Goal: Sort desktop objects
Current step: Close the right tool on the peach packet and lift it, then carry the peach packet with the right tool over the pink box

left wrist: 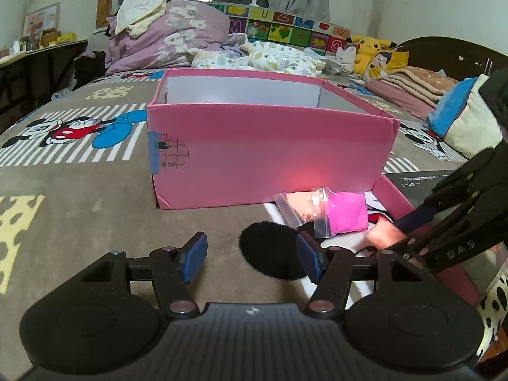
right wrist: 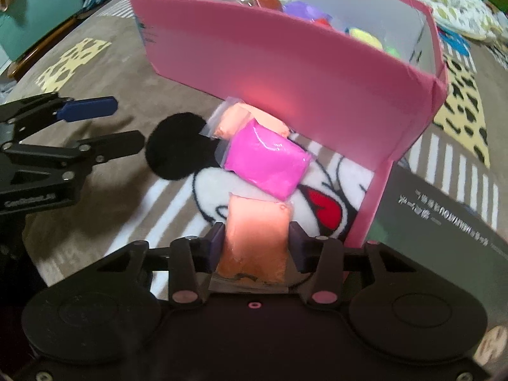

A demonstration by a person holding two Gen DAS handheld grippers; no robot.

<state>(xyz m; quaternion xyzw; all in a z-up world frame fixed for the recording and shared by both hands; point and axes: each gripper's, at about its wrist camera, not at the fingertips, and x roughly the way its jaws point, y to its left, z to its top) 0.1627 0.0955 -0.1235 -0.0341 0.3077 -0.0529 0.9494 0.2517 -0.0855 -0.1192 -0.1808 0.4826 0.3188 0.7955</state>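
A pink box stands on a Mickey blanket; the right wrist view shows its wall and several coloured clay packets inside. Before it lie a magenta clay bag, also in the left wrist view, and a peach bag. My right gripper is shut on an orange clay bag, low over the blanket; it shows at the right of the left wrist view. My left gripper is open and empty, left of the bags, and shows in the right wrist view.
The pink box lid stands on edge at the right, with a dark book beside it. Pillows and bedding are piled at the back, with a Pikachu toy and folded blankets at the right.
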